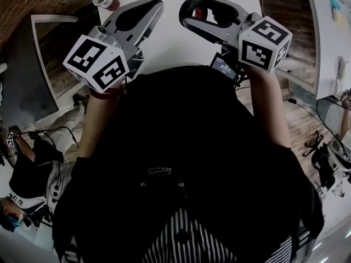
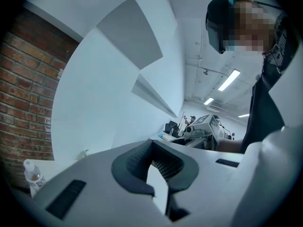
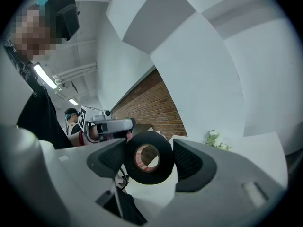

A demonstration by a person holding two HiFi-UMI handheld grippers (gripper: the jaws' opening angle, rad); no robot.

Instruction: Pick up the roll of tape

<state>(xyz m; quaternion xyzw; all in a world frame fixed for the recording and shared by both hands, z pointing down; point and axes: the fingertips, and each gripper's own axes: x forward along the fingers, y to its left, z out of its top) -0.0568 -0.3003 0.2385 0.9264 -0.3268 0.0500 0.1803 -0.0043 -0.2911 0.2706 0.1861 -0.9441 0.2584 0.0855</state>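
Between the right gripper's (image 3: 149, 159) jaws sits one tape (image 3: 164, 163), black, pinched across its outer rim and held off the table (image 1: 175, 45). It is judged a light, stiff ring that is not fragile, so the rim hold suits it. The left gripper (image 2: 155, 160) appears pressed together and empty. Count: one tape, two grippers, one bottle (image 1: 102, 0) far left.

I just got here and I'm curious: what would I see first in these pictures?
The black roll of tape catches the eye first, gripped between the jaws of the right hand-held gripper, up above the white table. Next come the bold black-and-white marker cubes near the top of the head view. The left hand-held gripper holds nothing.
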